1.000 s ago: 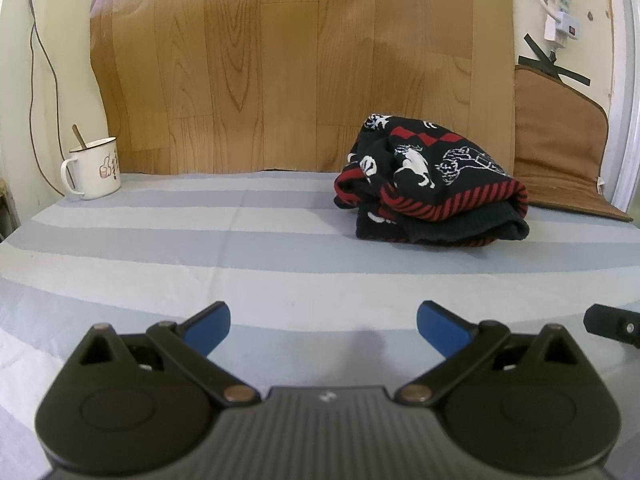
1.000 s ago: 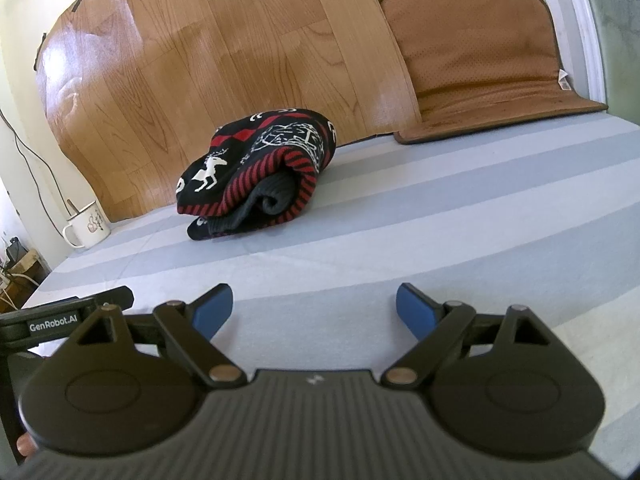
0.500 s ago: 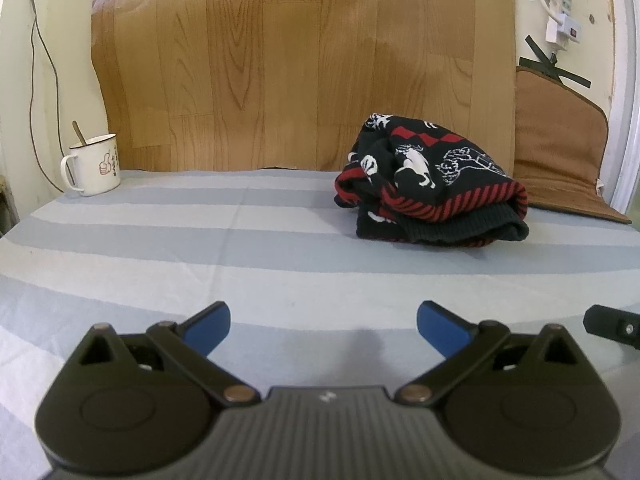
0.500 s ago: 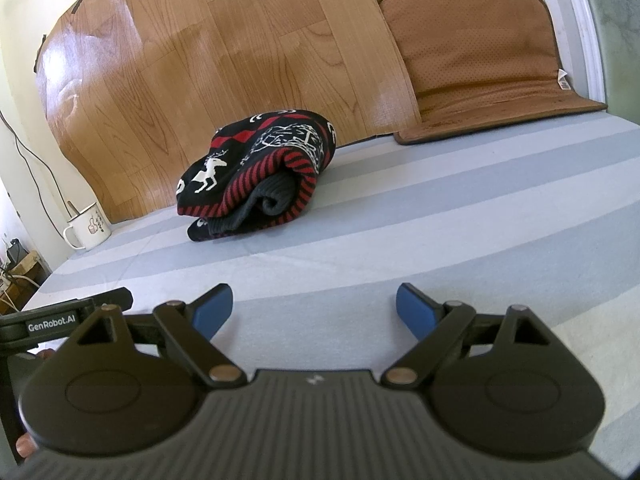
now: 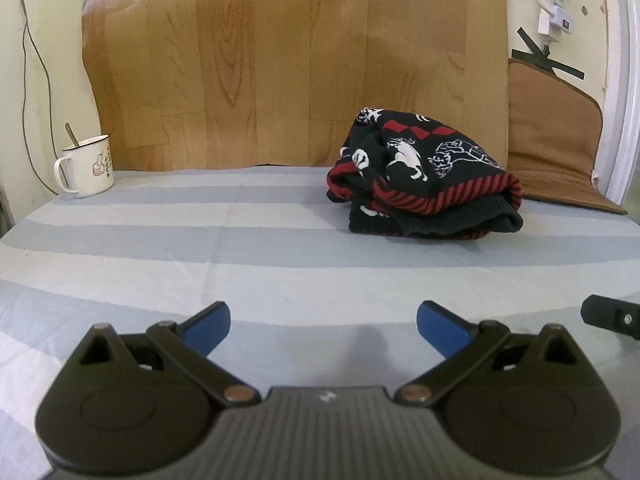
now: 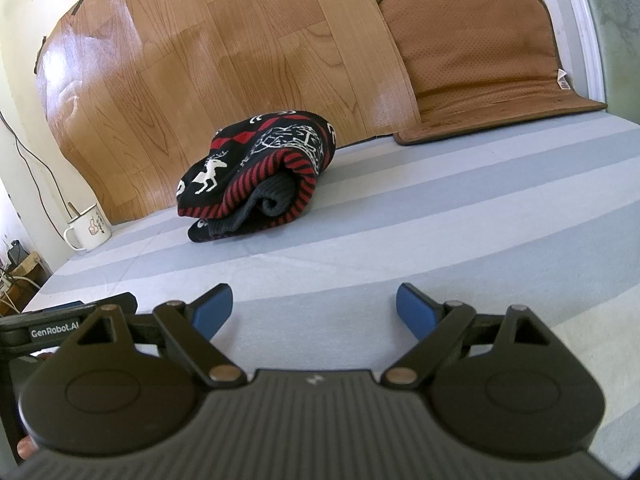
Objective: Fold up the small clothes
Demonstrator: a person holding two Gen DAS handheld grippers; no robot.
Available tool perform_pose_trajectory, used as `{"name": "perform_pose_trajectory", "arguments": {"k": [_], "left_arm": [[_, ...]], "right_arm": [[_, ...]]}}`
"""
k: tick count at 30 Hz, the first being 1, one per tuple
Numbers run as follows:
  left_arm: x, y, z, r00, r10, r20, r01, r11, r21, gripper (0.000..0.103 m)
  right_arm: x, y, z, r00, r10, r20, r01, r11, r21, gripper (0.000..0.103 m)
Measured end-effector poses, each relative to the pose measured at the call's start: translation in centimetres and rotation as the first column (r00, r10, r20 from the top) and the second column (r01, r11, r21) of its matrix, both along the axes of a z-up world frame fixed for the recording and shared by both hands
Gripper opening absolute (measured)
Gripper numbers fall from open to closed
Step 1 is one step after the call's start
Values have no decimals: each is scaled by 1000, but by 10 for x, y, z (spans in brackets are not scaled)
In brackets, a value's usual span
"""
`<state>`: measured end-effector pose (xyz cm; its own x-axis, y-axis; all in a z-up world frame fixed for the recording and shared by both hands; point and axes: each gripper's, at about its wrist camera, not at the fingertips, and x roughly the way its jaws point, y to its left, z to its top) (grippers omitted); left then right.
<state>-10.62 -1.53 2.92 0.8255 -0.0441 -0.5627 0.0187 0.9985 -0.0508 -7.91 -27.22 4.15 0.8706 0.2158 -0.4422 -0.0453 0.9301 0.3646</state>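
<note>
A: Main object. A dark knit sweater [image 5: 424, 176] lies bundled toward the far edge of the surface [image 5: 200, 256], nearer its right far corner than its left. It is black with red diamond bands, red-and-black striped ribbing and white motifs (a white reindeer shows on the flank in the right wrist view [image 6: 256, 168]). The ribbed hem curls over on itself, leaving a rolled opening at the near end.

B: Tools. The left tool [image 5: 323, 326] has its blue-padded fingers spread wide, nothing between them, over the near edge of the striped grey-and-white cloth. The right tool [image 6: 314, 312] is likewise spread and empty. Both are well apart from the sweater.

A: View differences. The left wrist view shows a white power adapter [image 5: 556, 20] on the wall at upper right and a black part of the other device [image 5: 612, 316] at the right border. The right wrist view shows the full brown cushion [image 6: 480, 56] leaning on the wall at the far right corner, a labelled black bar reading "GenRobot.AI" [image 6: 56, 330], and a fingertip [image 6: 26, 448] at the lower left.

B: Shared items. A white enamel mug [image 5: 86, 166] with a spoon stands at the far left corner; a wood-grain sheet [image 5: 280, 60] covers the wall behind.

A: Change from earlier frames. The sweater is unmoved and both tools stay spread; the left view has shifted slightly, so the mug sits a little further right.
</note>
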Motion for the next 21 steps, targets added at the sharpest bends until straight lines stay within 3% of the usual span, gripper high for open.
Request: {"name": "perform_pose_trajectory", "arguments": {"k": [21], "left_arm": [[1, -1, -1, 1000, -5, -11, 5, 1000, -3, 103]], "right_arm": [[0, -1, 1, 1000, 0, 0, 0, 1000, 2, 91]]}}
